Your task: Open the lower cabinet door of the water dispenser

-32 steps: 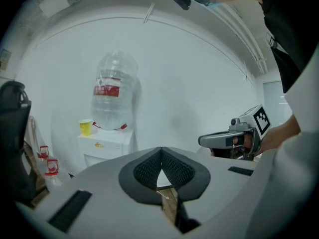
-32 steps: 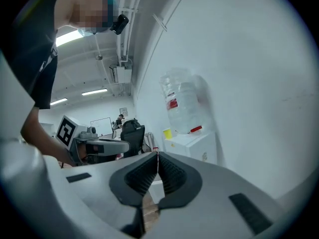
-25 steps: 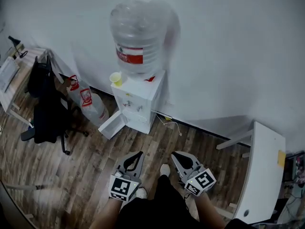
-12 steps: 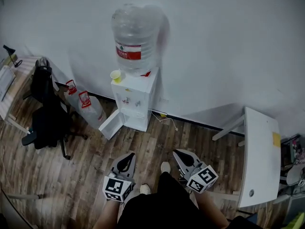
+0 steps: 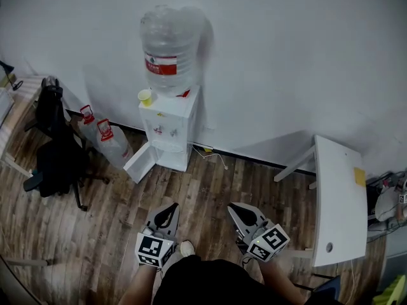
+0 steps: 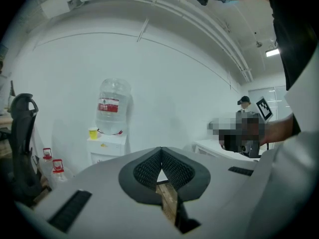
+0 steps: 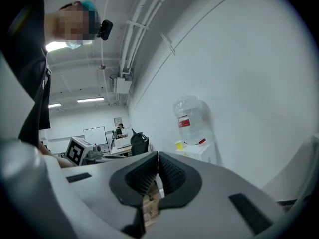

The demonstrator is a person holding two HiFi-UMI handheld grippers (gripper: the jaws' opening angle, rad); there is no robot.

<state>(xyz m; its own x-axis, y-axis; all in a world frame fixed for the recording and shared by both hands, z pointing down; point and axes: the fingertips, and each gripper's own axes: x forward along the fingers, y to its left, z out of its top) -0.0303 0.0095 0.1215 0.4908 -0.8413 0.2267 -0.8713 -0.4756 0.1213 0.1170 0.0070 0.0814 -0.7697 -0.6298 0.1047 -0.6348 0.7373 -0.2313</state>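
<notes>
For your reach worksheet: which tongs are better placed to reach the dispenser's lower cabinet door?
Probably left: the cabinet door juts out on the left tongs' side; right tongs sit farther across.

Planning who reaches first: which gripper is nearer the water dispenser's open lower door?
Left. In the head view the left gripper is below the lower door, slightly to its right and well apart; the right gripper sits farther right, so farther away.

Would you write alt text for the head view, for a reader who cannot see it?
A white water dispenser with a bottle on top stands against the wall, its lower cabinet door swung open. Nearer the camera, the left gripper and right gripper, both shut and empty, point toward it from well back.
</notes>
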